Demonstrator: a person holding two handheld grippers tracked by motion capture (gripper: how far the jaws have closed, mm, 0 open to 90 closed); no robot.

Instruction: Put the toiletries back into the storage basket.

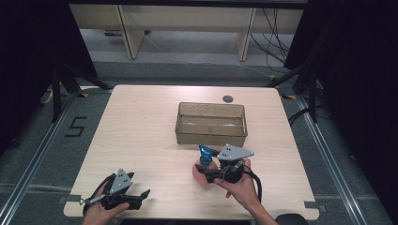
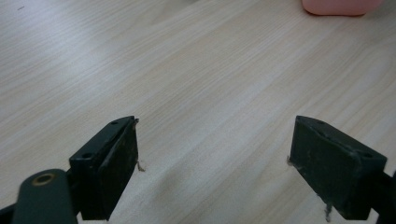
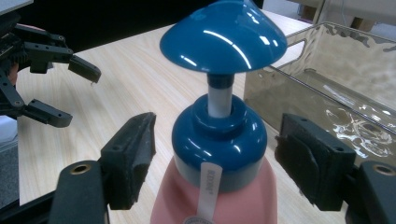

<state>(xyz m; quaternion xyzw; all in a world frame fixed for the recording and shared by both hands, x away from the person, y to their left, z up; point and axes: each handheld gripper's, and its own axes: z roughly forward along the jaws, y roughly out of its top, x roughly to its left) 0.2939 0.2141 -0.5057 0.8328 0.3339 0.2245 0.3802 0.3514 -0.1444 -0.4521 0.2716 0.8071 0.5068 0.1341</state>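
2 grippers: left gripper (image 1: pixel 141 194) gapes empty; right gripper (image 3: pixel 215 154) brackets 1 pump bottle (image 3: pixel 219 140), ungripped, beside 1 clear bin (image 1: pixel 211 136).

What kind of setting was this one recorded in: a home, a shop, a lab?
Most likely a lab or recording studio, not a home. The wooden table stands between black curtains, a number 5 is taped on the grey floor, and loose cables trail behind.
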